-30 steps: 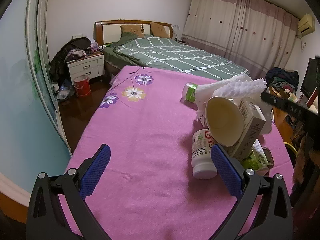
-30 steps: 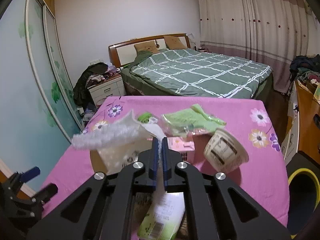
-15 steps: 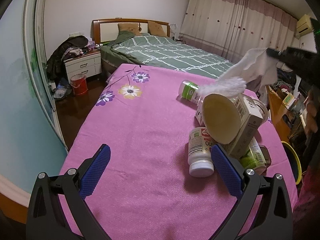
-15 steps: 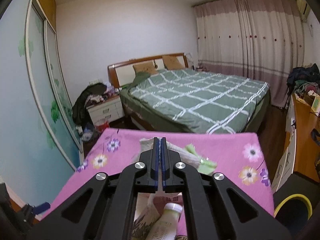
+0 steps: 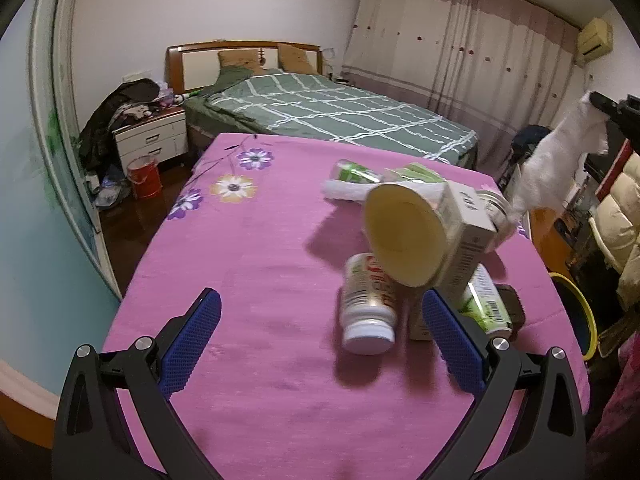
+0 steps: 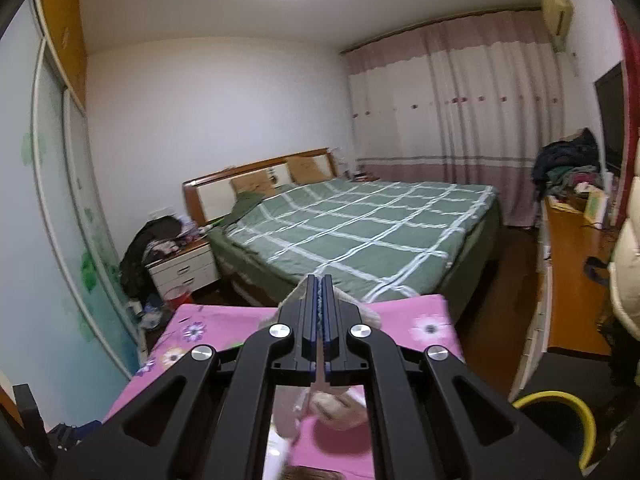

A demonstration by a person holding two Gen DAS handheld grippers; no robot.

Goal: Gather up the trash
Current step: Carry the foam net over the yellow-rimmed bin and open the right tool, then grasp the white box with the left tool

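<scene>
My right tool (image 6: 319, 312) is clamped on the white wrapper (image 5: 556, 160), which hangs lengthwise above the yellow-rimmed bin (image 5: 576, 312) at the table's (image 5: 248, 260) right edge, so that hand is nearer; my left tool (image 5: 320, 336) gapes wide, empty.

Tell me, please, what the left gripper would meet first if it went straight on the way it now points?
Probably the pink cloth: the left gripper, open, points down at bare cloth, with the white bottle just right of centre. Depth is unclear.
</scene>
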